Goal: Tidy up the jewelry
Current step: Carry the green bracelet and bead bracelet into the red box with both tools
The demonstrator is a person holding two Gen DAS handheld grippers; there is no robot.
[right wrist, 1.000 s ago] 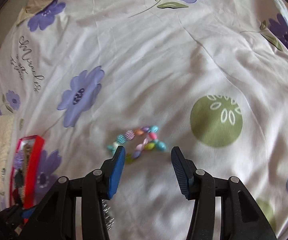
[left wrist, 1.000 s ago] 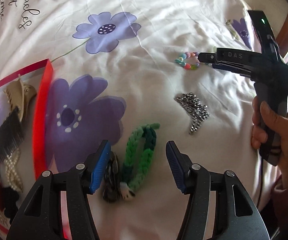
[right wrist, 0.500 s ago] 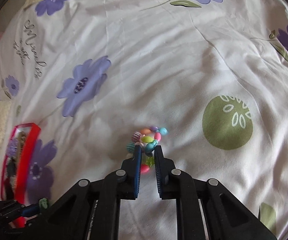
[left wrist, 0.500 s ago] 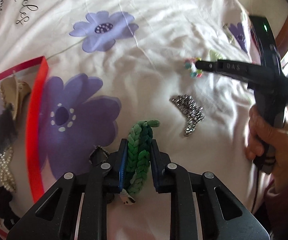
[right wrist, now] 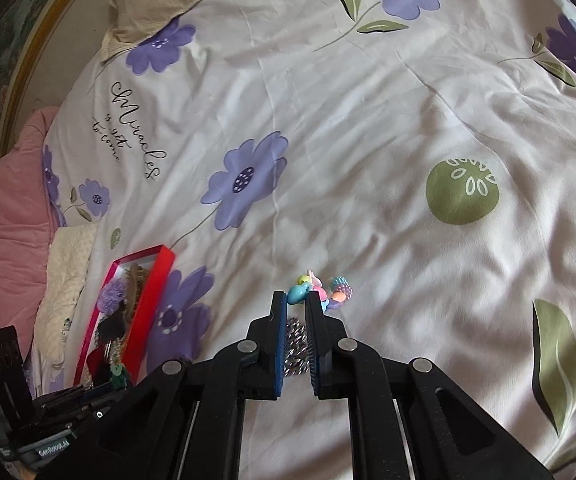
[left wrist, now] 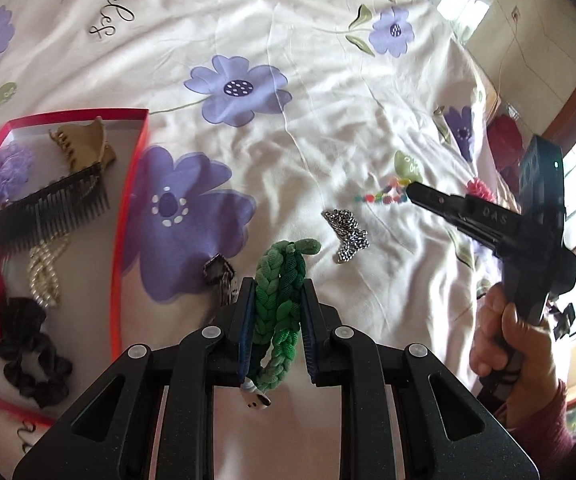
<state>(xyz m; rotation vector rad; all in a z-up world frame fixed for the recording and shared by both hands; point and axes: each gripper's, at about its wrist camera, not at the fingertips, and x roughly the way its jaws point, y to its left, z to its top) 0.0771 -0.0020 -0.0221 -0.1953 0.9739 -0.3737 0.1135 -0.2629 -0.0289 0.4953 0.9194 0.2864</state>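
At lower centre, the green braided band point(left wrist: 278, 300) is clamped by the left gripper point(left wrist: 276, 292), whose jaws have just closed; its lower end is hidden. The bead bracelet point(right wrist: 319, 290) is pinched by the right gripper point(right wrist: 296, 300), partly blurred. The red box point(left wrist: 128, 216) is cut off at left.

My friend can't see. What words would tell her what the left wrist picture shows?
The left claw is clamped on a green braided band above a white bedsheet with purple flowers. A red box of hair things sits left; on the right, a hand holds the right claw gripping colorful beads.
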